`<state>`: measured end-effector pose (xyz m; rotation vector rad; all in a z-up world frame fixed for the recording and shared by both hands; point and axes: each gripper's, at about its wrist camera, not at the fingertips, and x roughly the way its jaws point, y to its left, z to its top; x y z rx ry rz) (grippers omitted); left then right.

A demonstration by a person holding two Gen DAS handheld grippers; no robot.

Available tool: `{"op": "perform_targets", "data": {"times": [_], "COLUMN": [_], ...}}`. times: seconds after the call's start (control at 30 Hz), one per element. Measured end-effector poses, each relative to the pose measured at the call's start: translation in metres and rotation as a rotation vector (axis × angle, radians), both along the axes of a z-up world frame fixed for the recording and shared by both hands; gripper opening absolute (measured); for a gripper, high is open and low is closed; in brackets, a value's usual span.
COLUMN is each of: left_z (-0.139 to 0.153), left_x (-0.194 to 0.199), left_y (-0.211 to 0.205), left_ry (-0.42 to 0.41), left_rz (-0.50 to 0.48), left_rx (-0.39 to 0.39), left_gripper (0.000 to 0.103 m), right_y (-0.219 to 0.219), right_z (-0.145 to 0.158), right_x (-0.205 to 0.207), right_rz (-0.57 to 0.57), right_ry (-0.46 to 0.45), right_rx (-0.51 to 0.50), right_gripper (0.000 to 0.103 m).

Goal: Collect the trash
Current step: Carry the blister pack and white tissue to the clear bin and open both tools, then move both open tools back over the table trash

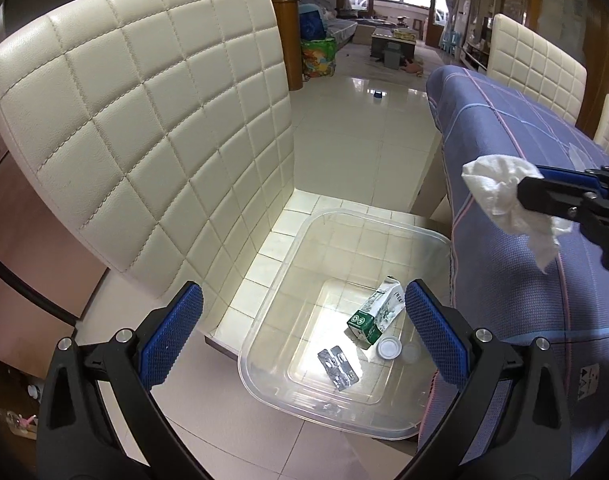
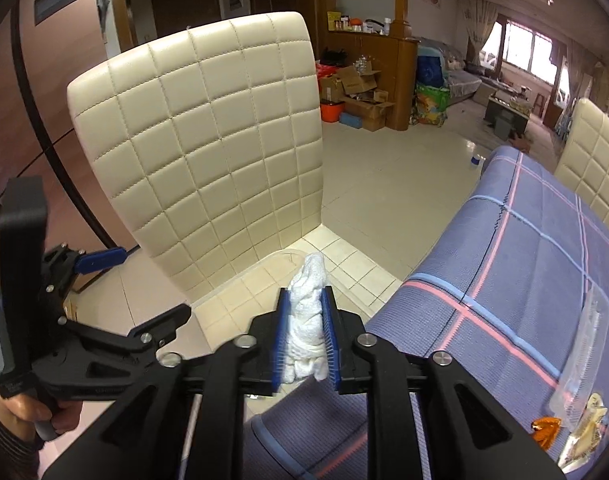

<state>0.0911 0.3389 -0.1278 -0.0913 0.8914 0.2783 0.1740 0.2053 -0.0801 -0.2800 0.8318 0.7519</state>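
The right gripper (image 2: pixel 304 336) has its blue ribbed pads against both sides of a crumpled white paper tissue (image 2: pixel 309 320). Whether they press firmly or have begun to slacken cannot be told from this angle. In the left wrist view the tissue (image 1: pixel 500 196) hangs beyond the edge of the table draped in a blue-violet checked cloth (image 1: pixel 516 280), above and to the right of the clear rectangular plastic bin (image 1: pixel 264 340) standing on the seat of the cream quilted leather chair (image 1: pixel 144 128).

The bin already contains a green-and-white milk carton (image 1: pixel 374 314), a silver blister strip (image 1: pixel 338 366) and a small white round lid (image 1: pixel 389 348).

The left gripper (image 1: pixel 304 336) is empty, its jaws spread wide, above the bin's near-left corner.

Procedure for the step in hand, depositing the tissue:
1. Carry the tissue past the table edge until it is over the bin's middle.
2. Lower it towards the rim; light paper is likely to drift.
3. Part the jaws fully, as fibres may cling to the ribbed pads.
4. Keep the left gripper clear.
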Motion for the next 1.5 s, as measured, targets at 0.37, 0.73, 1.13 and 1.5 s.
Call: {"op": "perform_targets", "data": {"times": [0.37, 0.73, 1.13, 1.5], "left_z": [0.006, 0.033, 0.052, 0.047], "left_x": [0.004, 0.01, 0.013, 0.039], "left_y": [-0.022, -0.112, -0.266, -0.379], "left_ry": [-0.008, -0.043, -0.061, -0.014], "left_rz": [-0.047, -0.212, -0.455, -0.601], "left_rx": [-0.029, -0.024, -0.03, -0.061], "left_gripper": [0.099, 0.099, 0.099, 0.099], "right_y": [-0.031, -0.137, -0.297, -0.459], "right_z": [0.006, 0.036, 0.045, 0.009], "right_x": [-0.012, -0.039, -0.062, -0.054], "right_rz": [-0.104, -0.278, -0.583, -0.91], "right_ry": [-0.12, -0.197, -0.196, -0.039], "right_rx": [-0.068, -0.065, -0.089, -0.154], "right_gripper": [0.06, 0.06, 0.06, 0.066]}}
